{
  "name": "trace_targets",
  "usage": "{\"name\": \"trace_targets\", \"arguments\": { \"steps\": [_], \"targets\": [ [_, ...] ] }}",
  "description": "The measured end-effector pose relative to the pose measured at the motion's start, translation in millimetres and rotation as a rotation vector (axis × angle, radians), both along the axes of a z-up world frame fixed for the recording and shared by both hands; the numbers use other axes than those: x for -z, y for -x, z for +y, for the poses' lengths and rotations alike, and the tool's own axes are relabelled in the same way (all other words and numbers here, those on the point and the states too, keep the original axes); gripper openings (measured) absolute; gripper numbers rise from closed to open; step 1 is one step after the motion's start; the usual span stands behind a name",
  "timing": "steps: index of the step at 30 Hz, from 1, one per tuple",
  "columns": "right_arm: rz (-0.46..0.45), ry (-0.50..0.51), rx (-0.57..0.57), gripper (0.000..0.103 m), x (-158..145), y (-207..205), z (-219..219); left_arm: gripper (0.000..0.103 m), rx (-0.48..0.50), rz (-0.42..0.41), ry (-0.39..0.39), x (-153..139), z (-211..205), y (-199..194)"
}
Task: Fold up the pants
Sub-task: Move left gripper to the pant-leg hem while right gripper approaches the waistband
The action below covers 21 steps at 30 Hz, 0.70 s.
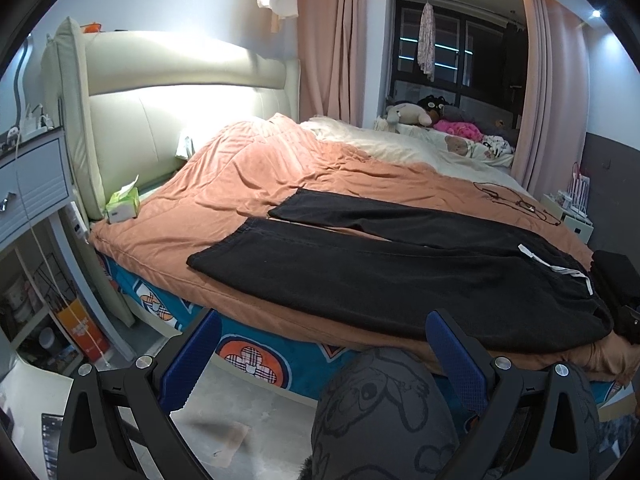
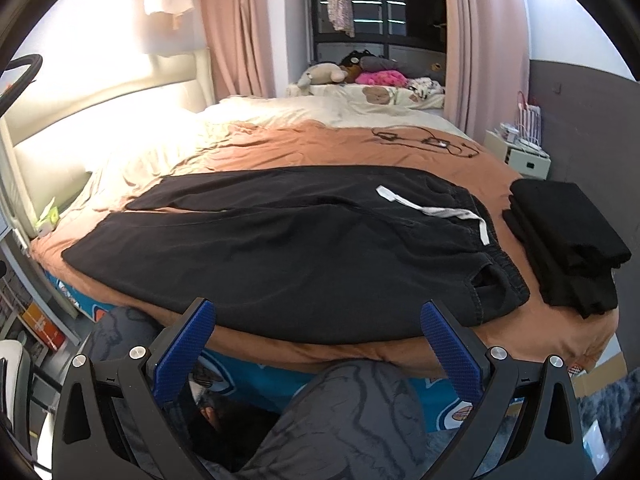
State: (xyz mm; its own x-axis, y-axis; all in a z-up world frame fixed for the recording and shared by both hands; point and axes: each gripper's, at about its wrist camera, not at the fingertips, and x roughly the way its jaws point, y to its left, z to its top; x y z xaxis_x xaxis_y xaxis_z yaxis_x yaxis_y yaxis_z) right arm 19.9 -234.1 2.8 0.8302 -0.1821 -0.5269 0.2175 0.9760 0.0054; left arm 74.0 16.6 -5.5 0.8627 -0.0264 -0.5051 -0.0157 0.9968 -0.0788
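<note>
Lying on bed (image 2: 340,144): black pants (image 2: 280,248), flat
Tissue box (image 1: 122,204): tissue sticking out; writing unreadable
Left gripper (image 1: 324,354): jaws apart, empty
Right gripper (image 2: 320,340): jaws apart, empty

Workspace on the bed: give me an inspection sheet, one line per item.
Surface: bed with an orange blanket, wrinkled, cream bedding behind it.
Job's things: black pants spread flat, unfolded, legs toward the headboard, waistband with white drawstring toward the foot end.
Clutter: stack of folded black clothes beside the waistband; tissue box near the headboard; plush toys at the far side.
Grippers: left claw open, empty, short of the bed edge; right claw open, empty, likewise.
Cables: thin dark cable lying loose on the blanket beyond the pants.
Surroundings: pink curtains, dark window, white nightstand.
</note>
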Motion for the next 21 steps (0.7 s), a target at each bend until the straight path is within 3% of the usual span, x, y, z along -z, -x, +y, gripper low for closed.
{"name": "trace_targets", "arguments": {
  "steps": [11,21],
  "targets": [
    [0.048,-0.036,0.074,0.103,6.9,-25.5,-24.3,0.102,0.002,0.07,0.005,15.5,-2.6,-49.5],
    [0.122,-0.066,0.191,0.103,15.4,-46.8,-44.6,0.102,-0.048,0.167,0.087,43.9,15.9,-107.9]
  ]
}}
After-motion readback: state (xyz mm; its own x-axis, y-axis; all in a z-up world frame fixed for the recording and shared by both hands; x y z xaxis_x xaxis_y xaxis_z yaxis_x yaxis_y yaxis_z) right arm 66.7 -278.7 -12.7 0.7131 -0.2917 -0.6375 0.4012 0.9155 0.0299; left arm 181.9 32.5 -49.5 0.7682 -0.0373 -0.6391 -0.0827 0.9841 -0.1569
